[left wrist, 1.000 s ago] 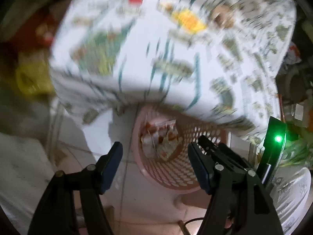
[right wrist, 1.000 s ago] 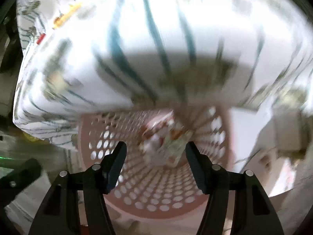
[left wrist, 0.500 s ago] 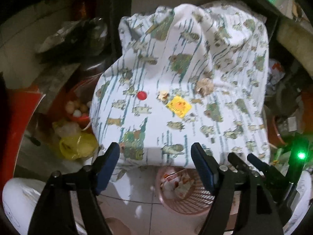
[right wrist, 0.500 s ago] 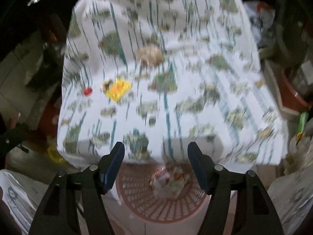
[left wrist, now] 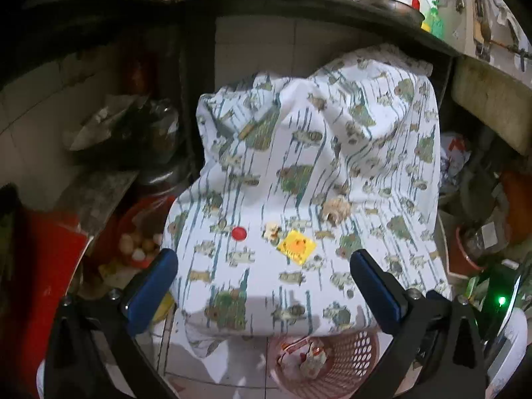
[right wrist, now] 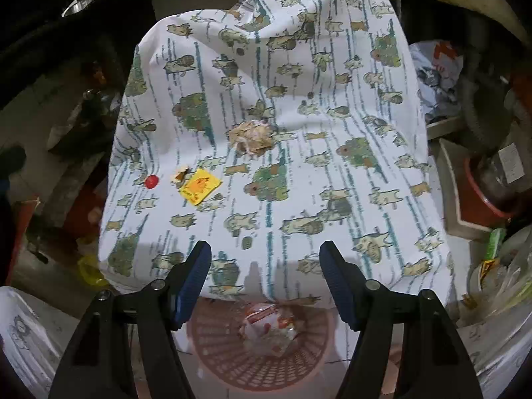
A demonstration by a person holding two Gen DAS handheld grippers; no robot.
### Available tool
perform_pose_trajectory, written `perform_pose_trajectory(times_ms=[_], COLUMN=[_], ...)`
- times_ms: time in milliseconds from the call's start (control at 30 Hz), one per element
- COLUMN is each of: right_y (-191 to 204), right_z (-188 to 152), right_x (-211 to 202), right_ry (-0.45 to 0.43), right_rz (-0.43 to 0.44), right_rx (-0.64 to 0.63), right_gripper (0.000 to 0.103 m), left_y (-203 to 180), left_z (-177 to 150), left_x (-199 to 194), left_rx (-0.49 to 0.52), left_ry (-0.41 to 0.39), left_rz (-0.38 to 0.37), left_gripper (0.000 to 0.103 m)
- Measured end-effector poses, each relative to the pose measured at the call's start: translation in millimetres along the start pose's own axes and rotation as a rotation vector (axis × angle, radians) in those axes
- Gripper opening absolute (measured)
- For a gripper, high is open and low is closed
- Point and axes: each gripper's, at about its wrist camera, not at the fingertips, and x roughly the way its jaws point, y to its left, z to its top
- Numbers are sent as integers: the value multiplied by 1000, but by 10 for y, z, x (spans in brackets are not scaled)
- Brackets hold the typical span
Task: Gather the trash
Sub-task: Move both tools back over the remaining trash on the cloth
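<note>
Patterned tablecloth point(right wrist: 332, 173): yellow wrapper point(right wrist: 200, 186) well beyond fingers point(right wrist: 193, 279) (nothing gripped).

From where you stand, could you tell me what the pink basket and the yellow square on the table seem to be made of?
The pink basket looks like moulded plastic: its wall is a regular lattice of punched holes, matte. The yellow square seems glossy printed paper or foil, perhaps a wrapper: flat, thin, with red print. It is too blurred to be sure.

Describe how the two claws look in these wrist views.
Both the left claw and the right claw have black angular arms with silver bolts, ending in blue ribbed pads. A green light glows on the black device at the left view's right edge. No sleeves show.
</note>
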Motion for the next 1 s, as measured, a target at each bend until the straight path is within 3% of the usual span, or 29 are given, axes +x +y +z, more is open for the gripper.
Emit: perform_pose_trajectory(times_ms=[133,300,467,567,633,733,800,1000], right_y=[-27,-11,82,131,179,283,330,404], right_z=[50,144,362,532,644,788,882,1214], right_x=[-42,-23,-14,48,212,556,729,1347], right_ry=[-28,-33,-63,-74,-49,44,49,138], right_rz=[-17,-32,-54,-61,-53,-65,-85,-89], right_rx=[0,-12,-63,-84,-116,-169,-181,-129], right_gripper=[84,85,86,96,103,103,103,103], left_y=[41,148,284,434,521,614,690,794], left_z=[93,183,434,510,471,339,258,274], left_x=[61,239,602,803,953,1142,1256,1417], left_rx=[7,8,22,-21,-32,-43,-71,-80], left_ry=[-15,-27,-15,13,47,115,158,185], left_rz=[25,12,64,59,58,64,58,72], left_gripper=[103,103,103,103,103,103,103,103])
